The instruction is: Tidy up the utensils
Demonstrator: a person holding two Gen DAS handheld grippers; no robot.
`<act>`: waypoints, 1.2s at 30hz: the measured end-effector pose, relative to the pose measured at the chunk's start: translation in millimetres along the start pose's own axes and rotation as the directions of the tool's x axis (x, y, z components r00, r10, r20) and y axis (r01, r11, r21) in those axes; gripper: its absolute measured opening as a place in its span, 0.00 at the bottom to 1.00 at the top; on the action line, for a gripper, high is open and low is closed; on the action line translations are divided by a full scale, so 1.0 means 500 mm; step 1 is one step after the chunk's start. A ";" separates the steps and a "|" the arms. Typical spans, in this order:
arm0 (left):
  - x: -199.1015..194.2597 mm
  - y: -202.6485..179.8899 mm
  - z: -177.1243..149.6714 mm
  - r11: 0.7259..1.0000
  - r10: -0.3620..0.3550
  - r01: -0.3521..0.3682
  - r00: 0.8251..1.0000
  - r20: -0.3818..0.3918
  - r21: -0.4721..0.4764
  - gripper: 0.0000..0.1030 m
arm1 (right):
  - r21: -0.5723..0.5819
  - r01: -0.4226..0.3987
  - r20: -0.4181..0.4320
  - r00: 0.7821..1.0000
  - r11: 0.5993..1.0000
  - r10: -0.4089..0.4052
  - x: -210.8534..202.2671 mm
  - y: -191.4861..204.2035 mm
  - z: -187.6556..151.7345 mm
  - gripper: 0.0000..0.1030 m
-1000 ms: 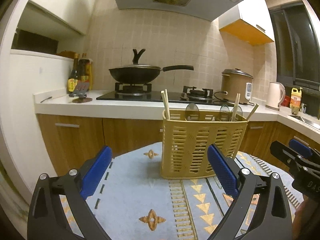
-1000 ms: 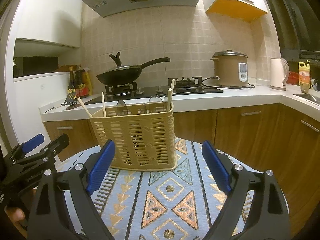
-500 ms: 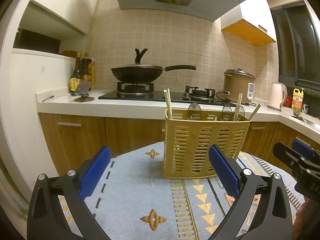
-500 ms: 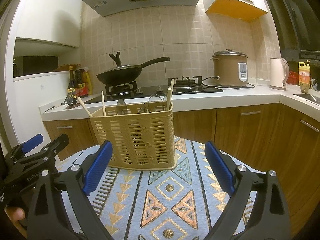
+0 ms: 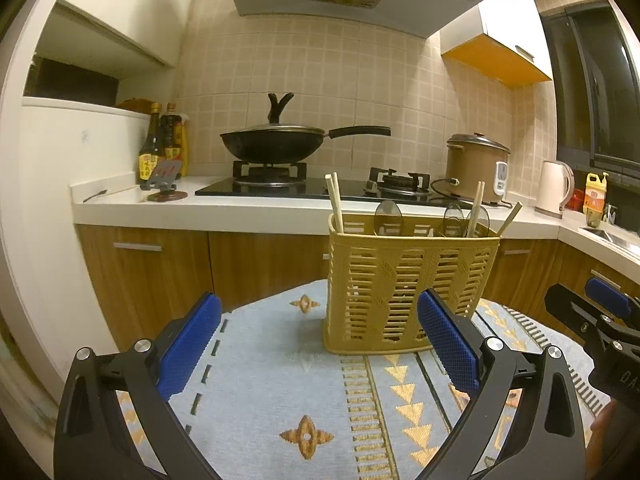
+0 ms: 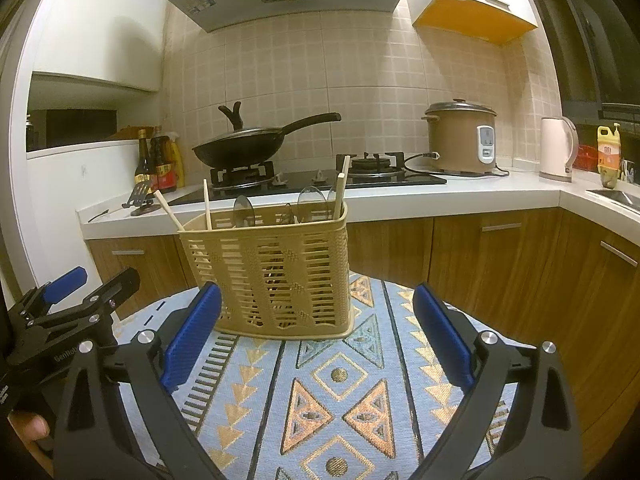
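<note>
A tan slotted utensil basket [image 5: 408, 288] stands upright on a round table with a patterned blue cloth [image 5: 280, 392]; it also shows in the right wrist view [image 6: 276, 272]. Wooden chopsticks [image 5: 334, 204] and clear spoons [image 5: 387, 218] stick up out of it. My left gripper [image 5: 316, 344] is open and empty, short of the basket and to its left. My right gripper [image 6: 316, 332] is open and empty, just in front of the basket. Each gripper shows at the edge of the other's view.
Behind the table runs a white counter [image 5: 200, 212] over wooden cabinets, with a gas hob and black wok [image 5: 276, 146], sauce bottles [image 5: 160, 144], a rice cooker [image 5: 476, 168], a kettle [image 5: 554, 188] and a sink at the far right.
Both grippers have drawn back slightly from the basket and stayed open. The basket and its utensils have not moved.
</note>
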State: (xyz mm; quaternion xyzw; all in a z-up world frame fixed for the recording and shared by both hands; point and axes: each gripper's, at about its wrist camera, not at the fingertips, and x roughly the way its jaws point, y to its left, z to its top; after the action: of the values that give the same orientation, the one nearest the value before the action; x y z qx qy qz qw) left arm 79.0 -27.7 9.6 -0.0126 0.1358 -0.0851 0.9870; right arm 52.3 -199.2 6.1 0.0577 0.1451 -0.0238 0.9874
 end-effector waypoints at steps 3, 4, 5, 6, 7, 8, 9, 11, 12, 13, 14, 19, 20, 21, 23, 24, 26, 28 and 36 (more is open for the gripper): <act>0.002 -0.001 -0.001 1.000 -0.001 0.001 1.000 -0.003 0.004 0.92 | -0.001 0.002 0.003 1.000 1.000 -0.001 0.000 0.000 0.001 0.90; 0.002 -0.002 -0.001 1.000 -0.002 0.002 1.000 -0.005 0.005 0.92 | -0.002 0.002 0.003 1.000 1.000 -0.002 0.001 0.001 0.001 0.90; 0.002 -0.002 -0.002 1.000 -0.001 0.001 1.000 -0.005 0.006 0.92 | -0.003 0.003 0.003 1.000 1.000 -0.003 0.001 0.001 0.000 0.90; 0.002 -0.003 -0.002 1.000 -0.002 0.002 1.000 -0.005 0.006 0.92 | -0.005 0.004 0.002 1.000 1.000 -0.004 0.001 0.002 0.000 0.90; 0.002 -0.003 -0.002 1.000 -0.002 0.002 1.000 -0.005 0.006 0.92 | -0.006 0.004 0.001 1.000 1.000 -0.004 0.002 0.003 0.000 0.90; 0.003 -0.003 -0.002 1.000 -0.003 0.003 1.000 -0.006 0.007 0.92 | -0.008 0.005 0.002 1.000 1.000 -0.005 0.002 0.004 0.000 0.90; 0.004 -0.003 -0.002 1.000 -0.004 0.004 1.000 -0.009 0.007 0.92 | -0.010 0.005 0.002 1.000 1.000 -0.005 0.001 0.004 0.000 0.90; 0.004 -0.004 -0.002 1.000 -0.004 0.004 1.000 -0.009 0.008 0.92 | -0.014 0.007 0.004 1.000 1.000 -0.007 0.000 0.006 -0.001 0.90; 0.004 -0.003 -0.002 1.000 -0.005 0.005 1.000 -0.009 0.008 0.92 | -0.016 0.008 0.005 1.000 1.000 -0.008 0.000 0.007 -0.001 0.90; 0.005 -0.003 -0.002 1.000 -0.005 0.005 1.000 -0.010 0.008 0.92 | -0.018 0.009 0.005 1.000 1.000 -0.009 0.000 0.008 -0.001 0.90; 0.005 -0.003 -0.002 1.000 -0.004 0.005 1.000 -0.010 0.007 0.92 | -0.021 0.011 0.005 1.000 1.000 -0.011 0.000 0.009 -0.001 0.91; 0.005 -0.004 -0.002 1.000 -0.006 0.006 1.000 -0.011 0.008 0.92 | -0.028 0.014 0.006 1.000 1.000 -0.014 -0.001 0.013 -0.003 0.91; 0.005 -0.004 -0.002 1.000 -0.007 0.007 1.000 -0.011 0.008 0.92 | -0.028 0.015 0.006 1.000 0.999 -0.014 -0.001 0.013 -0.003 0.91; 0.006 -0.004 -0.002 1.000 -0.007 0.007 1.000 -0.012 0.008 0.92 | -0.028 0.014 0.005 1.000 1.000 -0.014 -0.001 0.013 -0.002 0.91; 0.006 -0.005 -0.003 1.000 -0.006 0.006 1.000 -0.012 0.010 0.92 | -0.027 0.014 0.005 1.000 1.000 -0.014 -0.001 0.012 -0.002 0.91; 0.006 -0.005 -0.002 1.000 -0.006 0.007 1.000 -0.012 0.009 0.92 | -0.027 0.014 0.006 1.000 1.000 -0.014 -0.001 0.012 -0.002 0.91; 0.007 -0.005 -0.003 1.000 -0.007 0.007 1.000 -0.012 0.010 0.92 | -0.027 0.013 0.005 1.000 1.000 -0.013 0.000 0.012 -0.002 0.91; 0.007 -0.005 -0.003 1.000 -0.007 0.007 1.000 -0.013 0.009 0.92 | -0.028 0.015 0.003 1.000 0.999 -0.015 0.000 0.012 -0.002 0.91; 0.008 -0.005 -0.003 1.000 -0.009 0.009 1.000 -0.014 0.010 0.92 | -0.028 0.015 0.005 1.000 0.999 -0.015 -0.001 0.013 -0.001 0.91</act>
State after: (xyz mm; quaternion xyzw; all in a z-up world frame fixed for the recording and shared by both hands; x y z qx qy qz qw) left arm 81.8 -30.7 7.3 -0.0075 0.1420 -0.0905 0.9857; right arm 52.1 -192.9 6.3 0.0426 0.1437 -0.0292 0.9883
